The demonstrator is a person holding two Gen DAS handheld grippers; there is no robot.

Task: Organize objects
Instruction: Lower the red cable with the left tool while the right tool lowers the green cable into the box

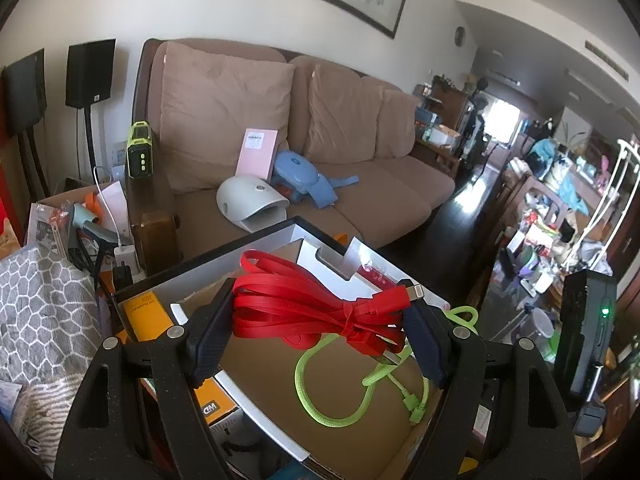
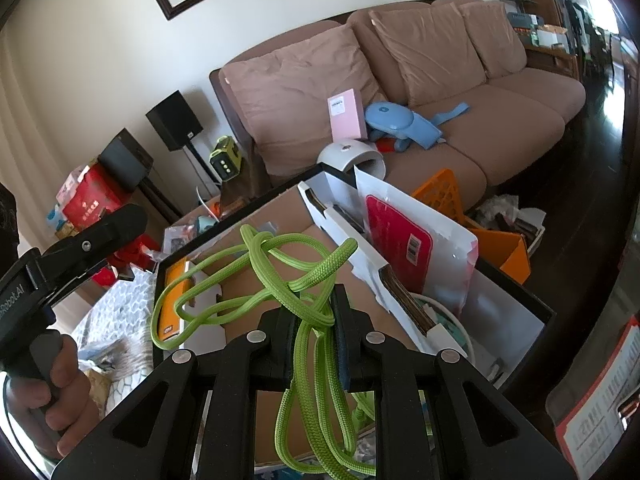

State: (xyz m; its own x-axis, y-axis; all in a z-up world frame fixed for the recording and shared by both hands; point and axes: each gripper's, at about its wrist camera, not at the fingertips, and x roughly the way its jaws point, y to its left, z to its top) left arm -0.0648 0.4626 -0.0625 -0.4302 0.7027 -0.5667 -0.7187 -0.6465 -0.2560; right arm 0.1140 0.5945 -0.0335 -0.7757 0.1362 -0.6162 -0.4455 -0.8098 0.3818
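Probably light and floppy, the red cable (image 1: 320, 312) sits bundled between the left gripper (image 1: 316, 336) pads over the box (image 1: 208, 256), while the right gripper (image 2: 314, 340) pinches the green cord (image 2: 304, 320), best held mid-bundle.

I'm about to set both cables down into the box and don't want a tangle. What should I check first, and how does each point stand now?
1. Left gripper holds the red cable between its pads: ok.
2. Red cable stays bundled by its knot: ok.
3. Right gripper is shut on the green cable: ok.
4. Green cable is tidy: not ok, its loose loops sprawl over the cardboard sheet.
5. The two cables are apart: cannot tell, green strands pass under the red bundle.
6. Free room in the box: not ok on its right side, where packets stand.
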